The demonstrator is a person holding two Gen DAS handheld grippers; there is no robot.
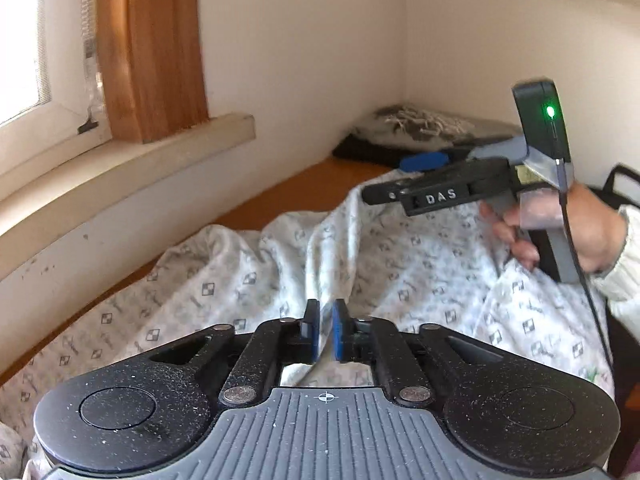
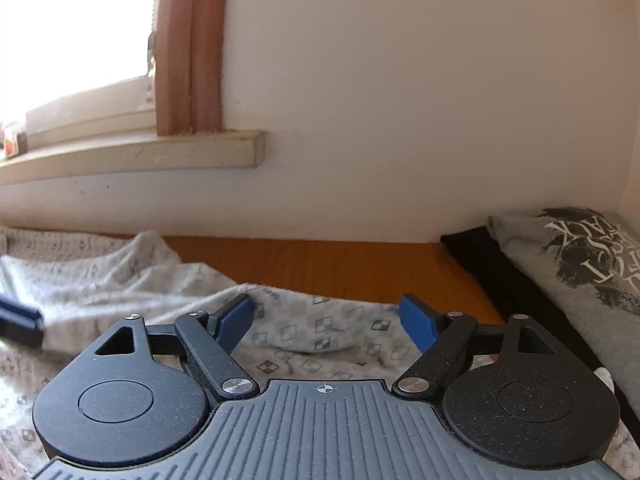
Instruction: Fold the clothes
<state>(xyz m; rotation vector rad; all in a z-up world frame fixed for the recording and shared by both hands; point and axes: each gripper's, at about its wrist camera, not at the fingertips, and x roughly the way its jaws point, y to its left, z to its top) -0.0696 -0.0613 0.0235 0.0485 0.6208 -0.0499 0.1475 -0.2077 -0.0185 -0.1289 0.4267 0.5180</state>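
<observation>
A white garment with a small grey checked print (image 1: 240,280) (image 2: 320,332) lies crumpled across the wooden table (image 1: 320,184) (image 2: 340,264). My left gripper (image 1: 326,320) is shut on a raised ridge of this cloth, which stands up between the two blue pads. A hand holds my right gripper (image 1: 396,178) (image 2: 328,316) above the garment's far right part. Its blue fingers (image 2: 416,320) are spread wide with nothing between them, and the cloth lies below. A blurred dark shape at the left edge of the right wrist view looks like the left gripper.
A folded grey shirt with a dark print (image 1: 420,128) (image 2: 580,260) rests on a black garment in the far right corner. A wall and a window sill (image 1: 120,160) (image 2: 160,152) run along the table's far side. Bare wood shows between garment and wall.
</observation>
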